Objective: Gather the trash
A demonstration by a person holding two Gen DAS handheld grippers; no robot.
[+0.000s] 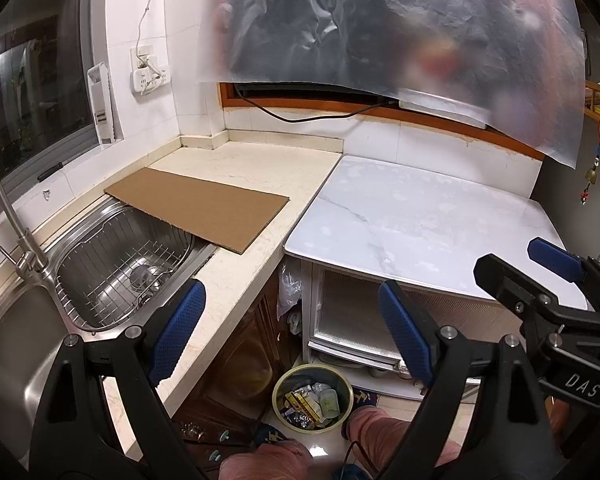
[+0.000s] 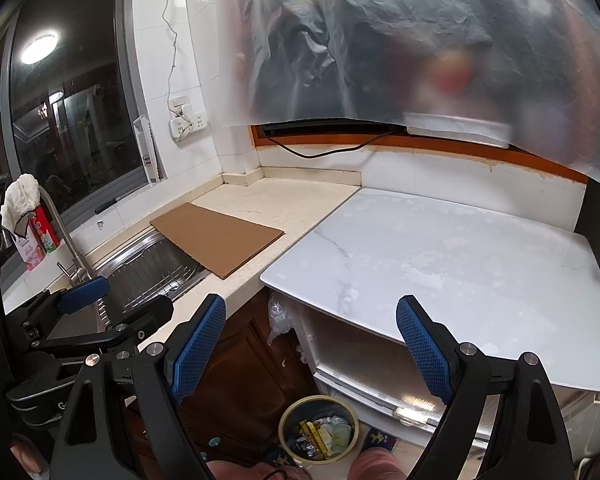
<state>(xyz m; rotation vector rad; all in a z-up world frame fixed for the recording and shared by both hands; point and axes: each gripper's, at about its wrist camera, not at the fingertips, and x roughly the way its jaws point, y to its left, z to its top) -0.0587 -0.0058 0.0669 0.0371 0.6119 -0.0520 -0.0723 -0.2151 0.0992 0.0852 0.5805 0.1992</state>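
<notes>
My left gripper (image 1: 292, 336) stands with its jaws spread wide and nothing between the blue pads (image 1: 178, 332); my right gripper (image 2: 312, 350) is likewise spread wide and holds nothing. Both are raised above the gap between the beige counter (image 1: 236, 280) and the white marble-top cabinet (image 1: 420, 216), side by side, the right gripper appearing at the right edge of the left wrist view. The trash bin (image 1: 313, 399) stands on the floor below, in front of the white cabinet and beside the dark wooden cupboard door (image 1: 236, 360); it contains wrappers and packaging (image 2: 320, 436) in a dark liner. A flat cardboard sheet (image 1: 198, 208) lies on the counter, one end overhanging the steel sink (image 1: 112, 264), which holds a wire rack. A translucent plastic sheet (image 1: 400, 32) hangs over the window behind the cabinet. My knees show at the lower frame edge.
</notes>
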